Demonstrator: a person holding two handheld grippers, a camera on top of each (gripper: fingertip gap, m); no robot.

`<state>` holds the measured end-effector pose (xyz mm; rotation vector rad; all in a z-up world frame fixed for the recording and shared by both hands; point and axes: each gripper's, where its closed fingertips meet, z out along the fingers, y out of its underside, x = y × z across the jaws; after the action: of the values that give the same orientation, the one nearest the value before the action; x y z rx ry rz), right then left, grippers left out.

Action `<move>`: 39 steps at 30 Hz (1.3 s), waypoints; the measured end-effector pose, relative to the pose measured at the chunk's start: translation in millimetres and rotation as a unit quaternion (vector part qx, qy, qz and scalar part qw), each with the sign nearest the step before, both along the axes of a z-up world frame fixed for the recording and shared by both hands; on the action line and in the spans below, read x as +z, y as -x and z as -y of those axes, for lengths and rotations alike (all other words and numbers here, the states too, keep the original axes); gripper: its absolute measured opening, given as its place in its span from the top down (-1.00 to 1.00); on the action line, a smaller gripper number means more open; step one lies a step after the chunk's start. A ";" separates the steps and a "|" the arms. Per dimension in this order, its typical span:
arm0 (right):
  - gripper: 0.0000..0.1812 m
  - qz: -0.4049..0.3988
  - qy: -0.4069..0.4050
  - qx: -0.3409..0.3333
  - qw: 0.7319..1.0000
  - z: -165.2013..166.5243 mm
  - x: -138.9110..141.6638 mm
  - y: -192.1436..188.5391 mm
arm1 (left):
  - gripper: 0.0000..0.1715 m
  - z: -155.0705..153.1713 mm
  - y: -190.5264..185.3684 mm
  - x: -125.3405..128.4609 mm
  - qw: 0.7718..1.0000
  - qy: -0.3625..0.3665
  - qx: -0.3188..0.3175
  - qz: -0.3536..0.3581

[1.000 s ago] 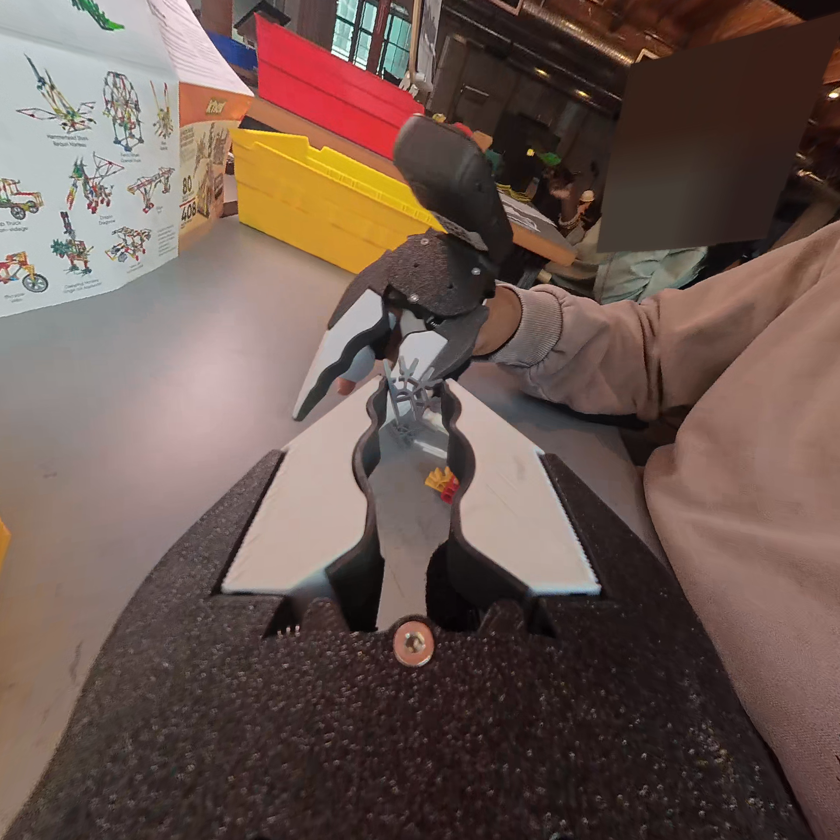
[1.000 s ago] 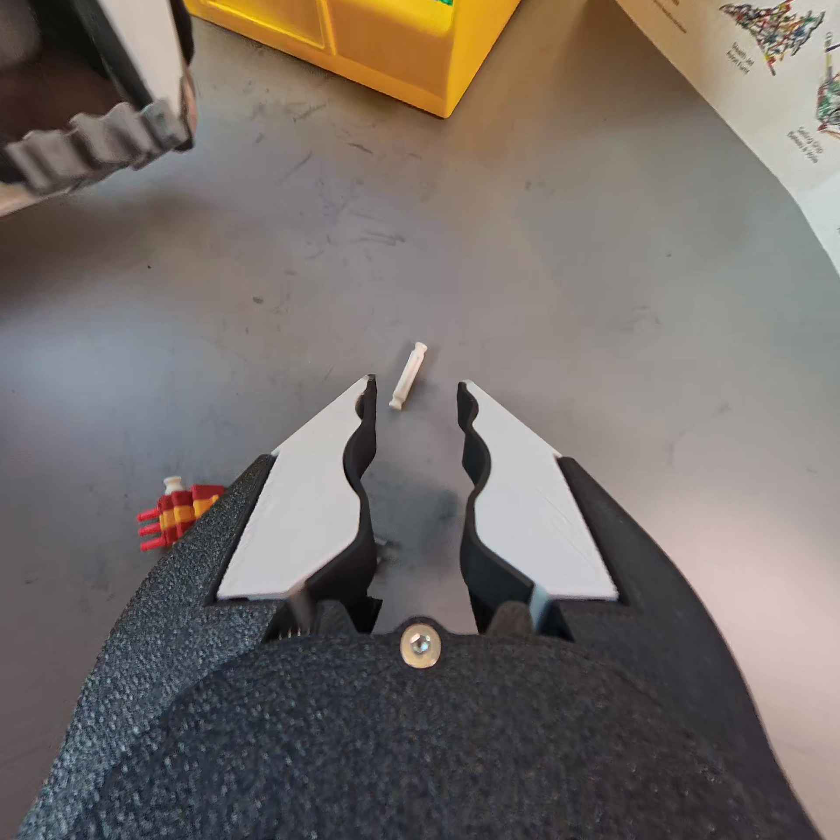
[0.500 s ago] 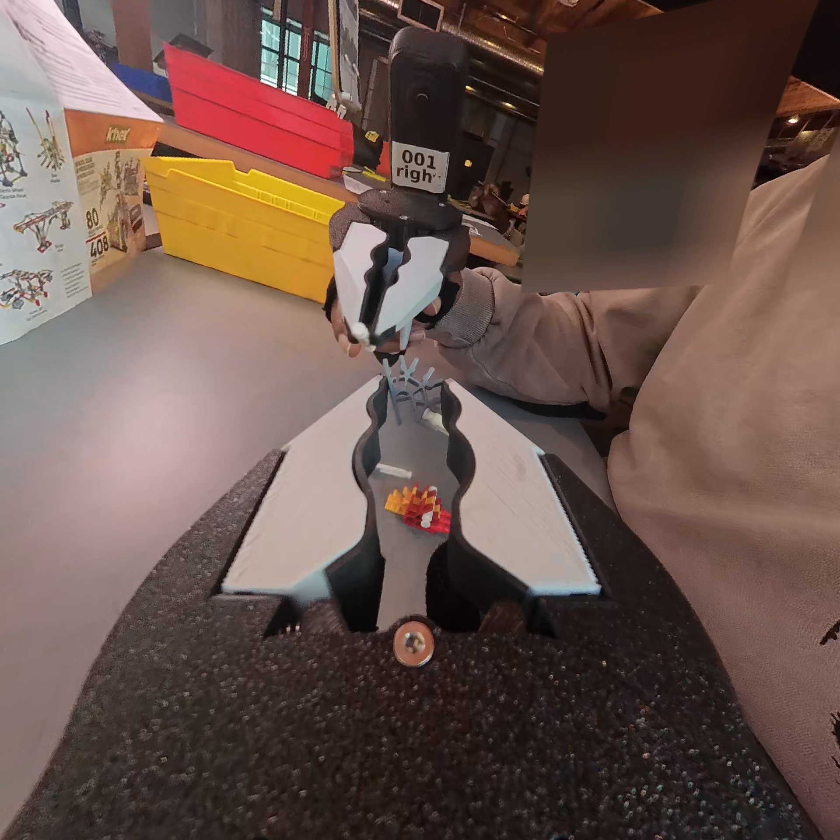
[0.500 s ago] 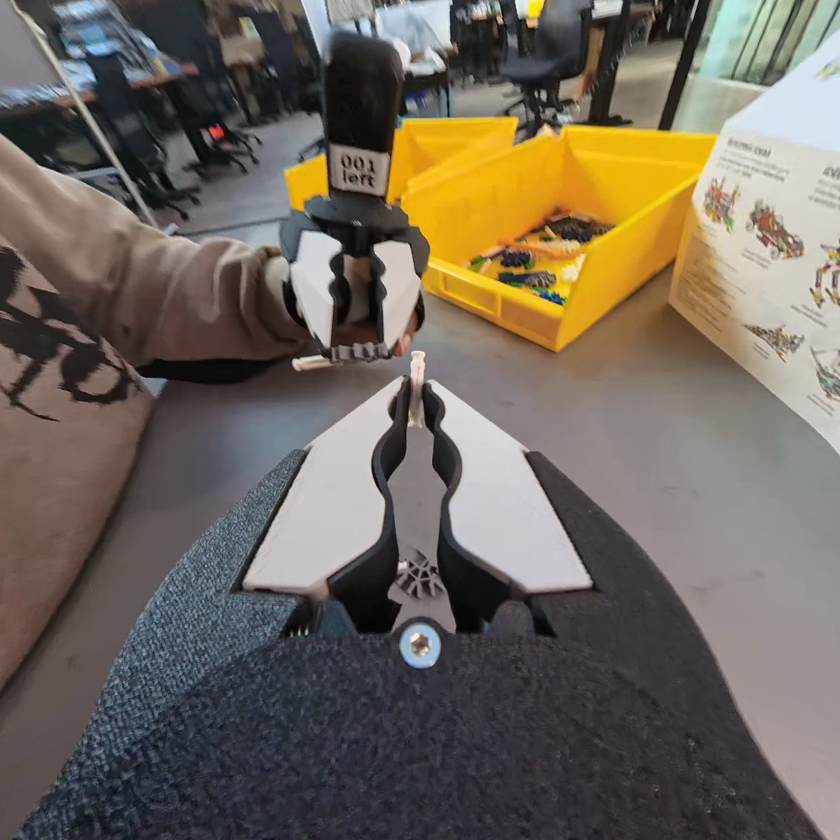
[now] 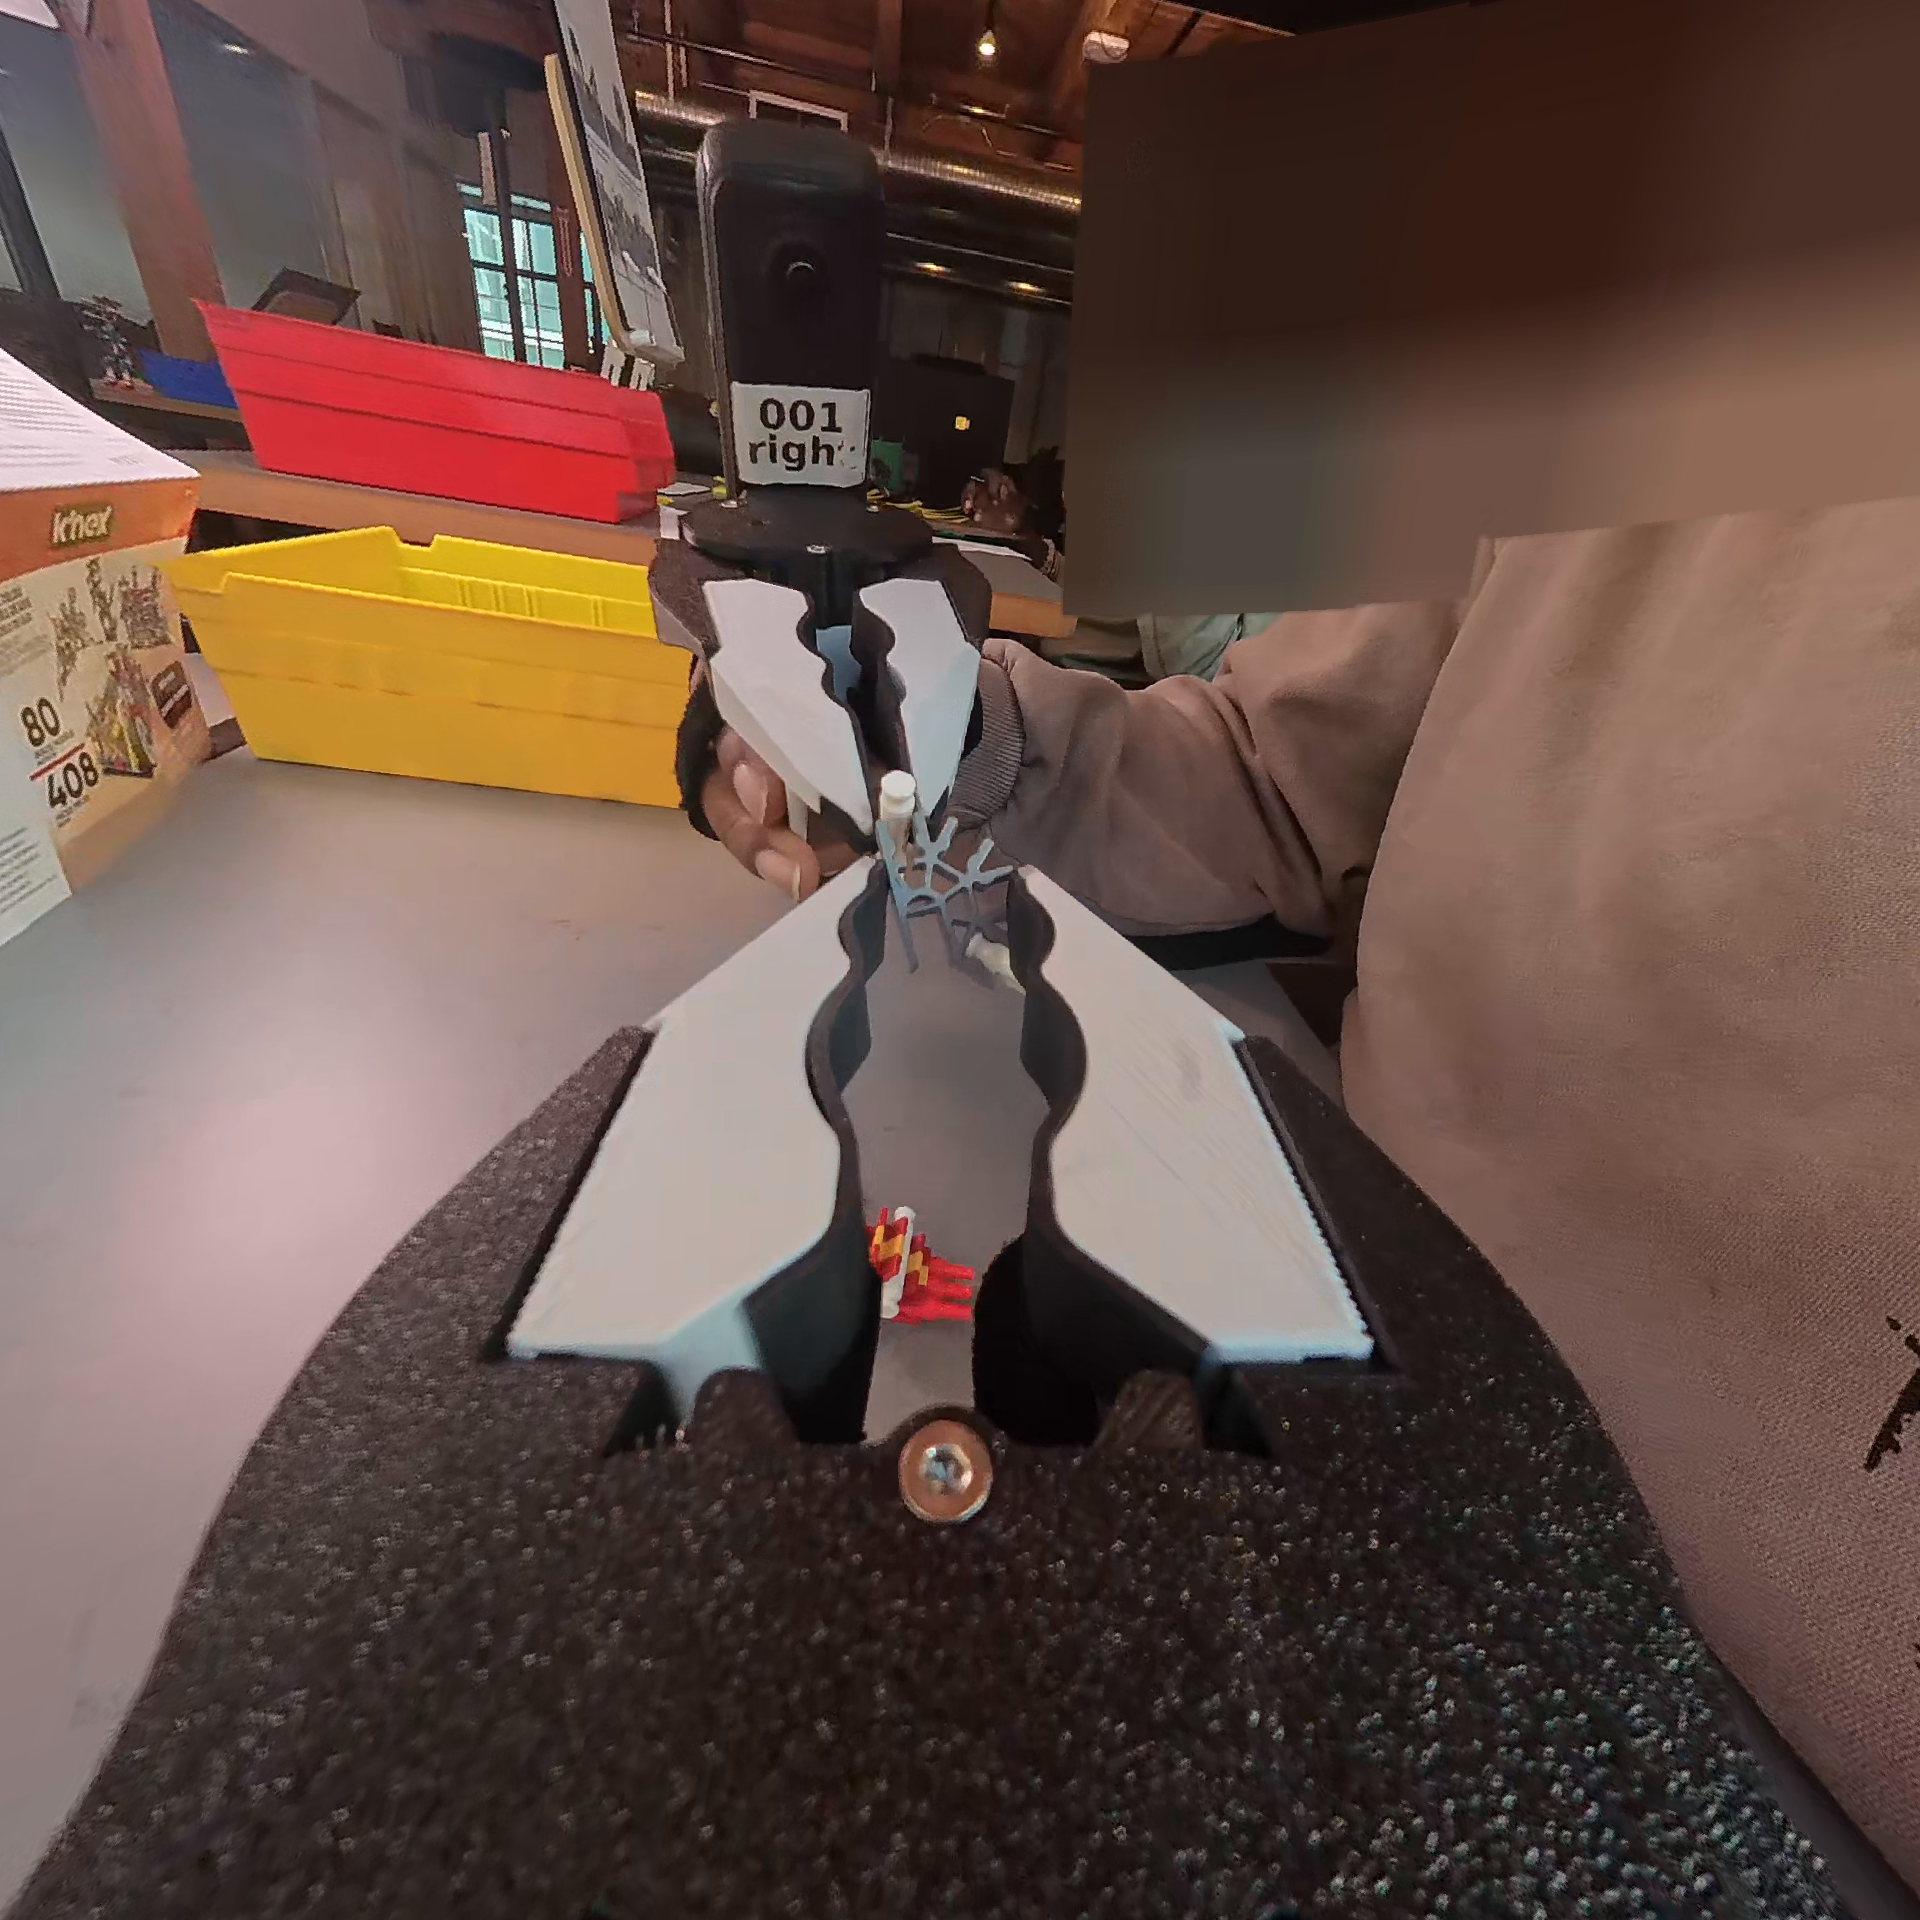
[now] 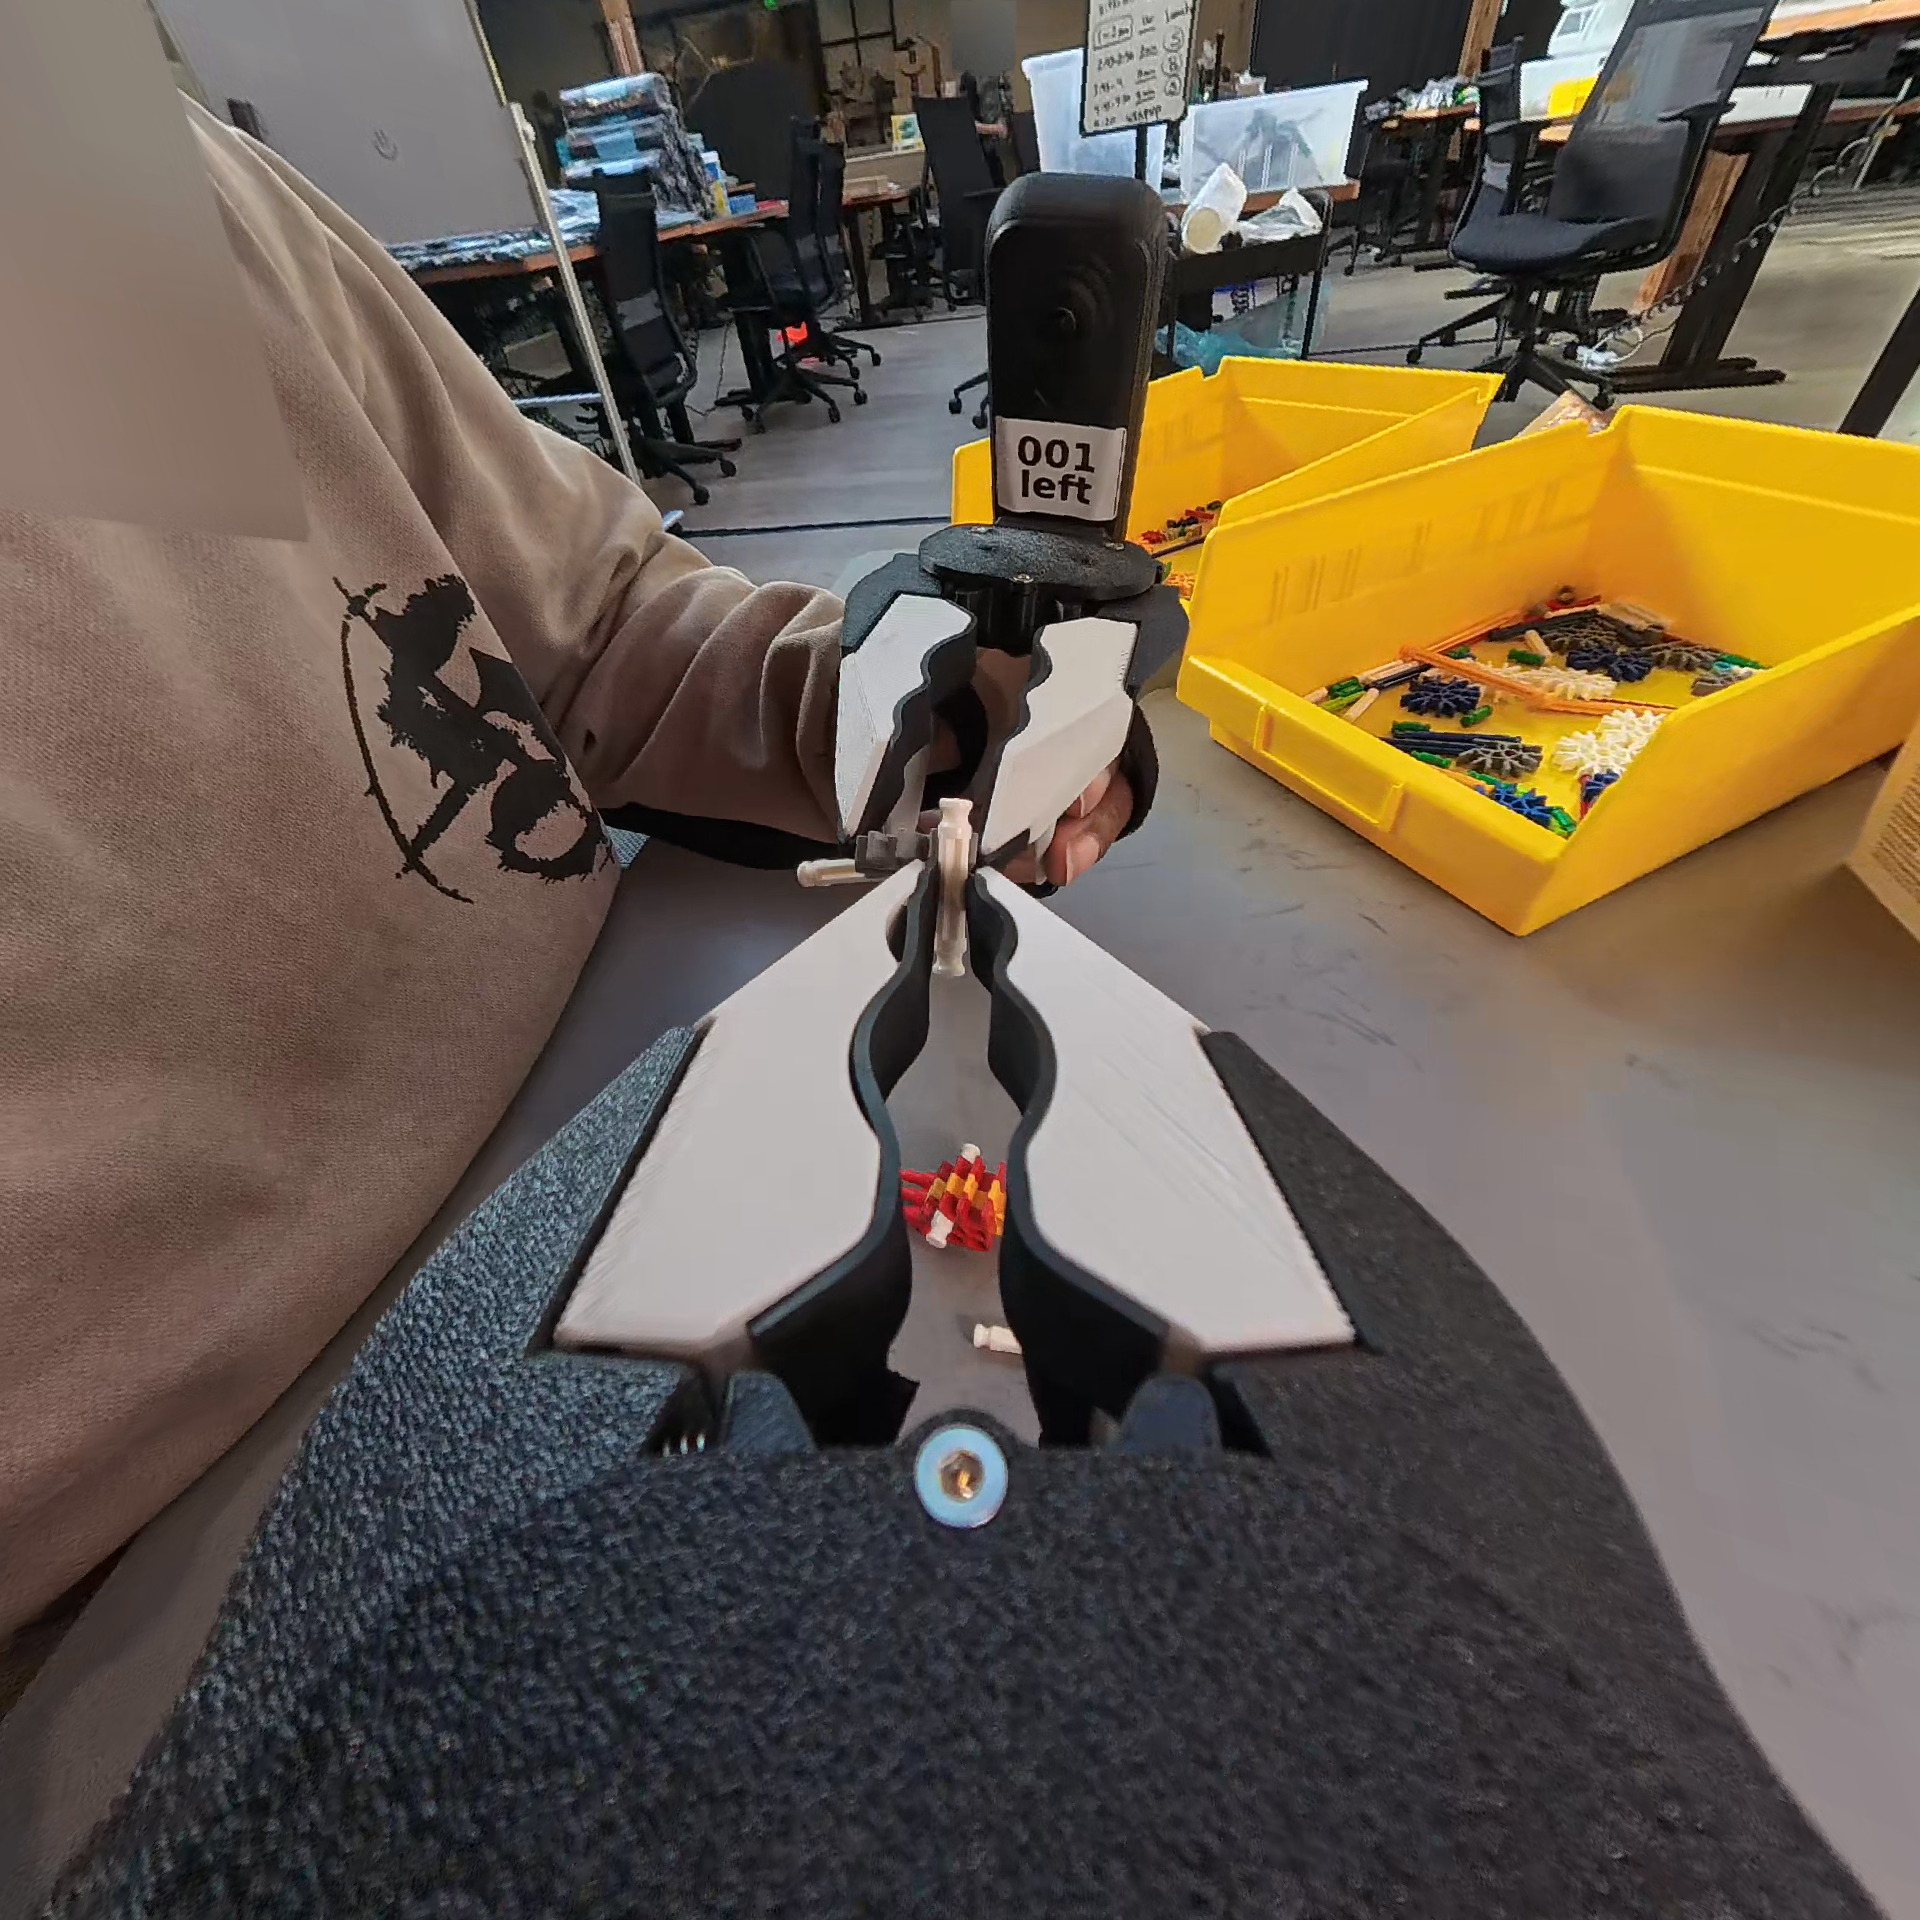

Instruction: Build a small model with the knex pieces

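Tabletop: a red-and-yellow cluster of small pieces lies near, beneath both grippers.
Left gripper: jaws clamped on a grey snowflake connector.
Right gripper: jaws pinching a white rod, its tip meeting the connector.
Far right: yellow bin of assorted parts.

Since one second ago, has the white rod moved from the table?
Yes. The white rod left the grey table; the right gripper now holds it raised, against the grey connector.
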<state>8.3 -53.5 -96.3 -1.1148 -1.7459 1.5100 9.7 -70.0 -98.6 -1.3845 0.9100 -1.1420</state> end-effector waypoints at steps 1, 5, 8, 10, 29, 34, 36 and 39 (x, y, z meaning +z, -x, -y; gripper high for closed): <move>0.97 0.003 -0.002 0.001 1.000 1.0 -0.4 0.3 | 0.73 0.4 -0.5 -1.3 1.000 0.006 -0.003 -0.002; 0.97 0.018 -0.023 -0.013 1.000 -1.6 -7.7 2.5 | 0.74 -4.8 -3.2 -10.1 0.999 0.035 0.004 -0.015; 0.97 0.020 -0.040 -0.024 0.999 -4.0 -9.5 3.3 | 0.97 -12.3 0.8 -14.1 0.998 0.062 0.017 -0.008; 0.97 0.032 -0.053 -0.029 0.998 -5.6 -13.3 2.7 | 0.99 -14.2 1.9 -18.1 0.997 0.078 0.019 -0.017; 0.97 0.247 -0.097 -0.041 0.963 -5.1 -122.1 -61.3 | 0.93 4.5 -34.4 -110.8 0.955 0.113 -0.002 -0.274; 0.97 0.281 -0.106 -0.035 0.953 -6.1 -134.9 -70.3 | 0.73 11.3 -39.3 -111.3 0.949 0.069 -0.008 -0.307; 0.97 0.288 -0.114 -0.036 0.950 -6.4 -135.7 -72.6 | 0.70 16.0 -45.8 -113.7 0.946 0.058 -0.014 -0.320; 0.97 0.302 -0.137 -0.036 0.943 -5.4 -139.3 -74.5 | 0.65 21.0 -56.0 -121.3 0.937 0.037 -0.018 -0.346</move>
<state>82.9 -48.1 -235.6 -1.5752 -2.1955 0.8816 65.7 -91.0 -219.9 -1.8842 1.3965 -0.7074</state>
